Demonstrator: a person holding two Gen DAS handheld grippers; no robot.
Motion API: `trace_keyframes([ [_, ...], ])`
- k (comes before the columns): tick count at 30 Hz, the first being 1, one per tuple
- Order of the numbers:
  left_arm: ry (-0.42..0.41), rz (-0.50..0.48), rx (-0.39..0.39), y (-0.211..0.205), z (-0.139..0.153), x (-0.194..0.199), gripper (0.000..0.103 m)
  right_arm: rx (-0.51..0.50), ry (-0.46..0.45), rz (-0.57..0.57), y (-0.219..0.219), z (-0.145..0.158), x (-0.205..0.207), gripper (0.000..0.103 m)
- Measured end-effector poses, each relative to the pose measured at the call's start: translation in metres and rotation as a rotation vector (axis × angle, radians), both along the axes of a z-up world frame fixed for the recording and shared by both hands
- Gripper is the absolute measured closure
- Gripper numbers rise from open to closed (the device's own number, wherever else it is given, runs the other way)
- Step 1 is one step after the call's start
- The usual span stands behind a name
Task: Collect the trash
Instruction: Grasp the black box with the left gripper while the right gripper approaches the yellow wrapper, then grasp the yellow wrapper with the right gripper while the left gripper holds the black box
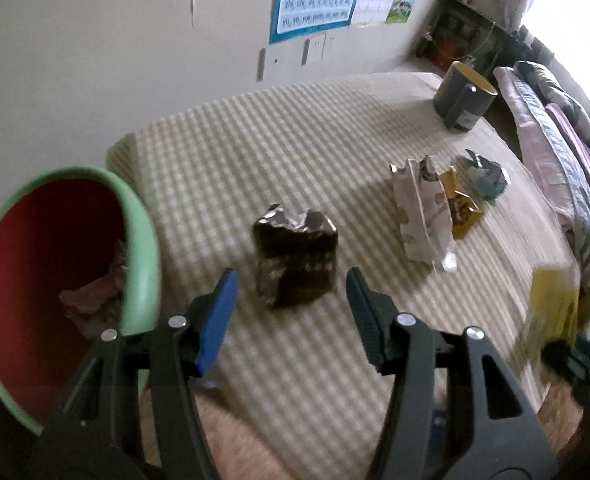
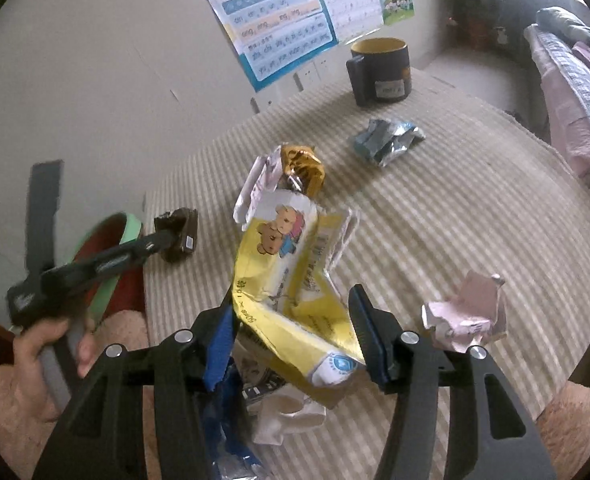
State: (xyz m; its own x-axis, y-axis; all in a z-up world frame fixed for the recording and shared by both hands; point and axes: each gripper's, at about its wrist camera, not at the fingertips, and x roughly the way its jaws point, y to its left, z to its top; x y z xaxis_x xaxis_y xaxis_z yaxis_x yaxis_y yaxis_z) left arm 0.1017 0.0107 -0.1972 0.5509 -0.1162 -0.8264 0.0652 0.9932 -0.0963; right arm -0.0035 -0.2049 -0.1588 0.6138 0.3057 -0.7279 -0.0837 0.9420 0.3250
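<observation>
My left gripper (image 1: 291, 280) is open, its tips either side of a dark crumpled wrapper (image 1: 295, 256) on the checked cloth without touching it. A green bin (image 1: 55, 260) with a red inside leans at the left with scraps in it. In the right wrist view my right gripper (image 2: 291, 300) is shut on a yellow packet (image 2: 291, 292) with cartoon bears, held off the cloth. The same dark wrapper (image 2: 179, 236) and bin (image 2: 107, 248) lie far left there, by the left gripper (image 2: 155, 240). More litter remains: a white packet (image 1: 419, 216), a gold wrapper (image 1: 463, 208), a blue-silver wrapper (image 1: 483, 176), and pink paper (image 2: 467, 316).
A dark mug (image 1: 465, 96) with a yellow inside stands at the far end of the table. White crumpled paper (image 2: 287, 416) lies under the right gripper. A wall with posters runs behind, and bedding (image 1: 567, 148) lies to the right. A hand (image 2: 51, 344) grips the left tool.
</observation>
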Motion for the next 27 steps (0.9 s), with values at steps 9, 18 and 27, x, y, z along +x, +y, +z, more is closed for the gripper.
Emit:
trace_keyframes([
  [9,0.060,0.037,-0.006,-0.006,-0.017,0.025,0.050,0.019,0.015,-0.007,-0.006,-0.007,0.002,0.051],
  [18,0.070,0.031,-0.024,0.000,-0.017,0.021,0.060,0.026,0.032,-0.035,-0.015,-0.012,0.003,0.051],
  [27,0.018,-0.025,-0.028,-0.008,0.011,-0.028,0.060,0.025,0.049,-0.002,-0.007,-0.016,0.005,0.050],
])
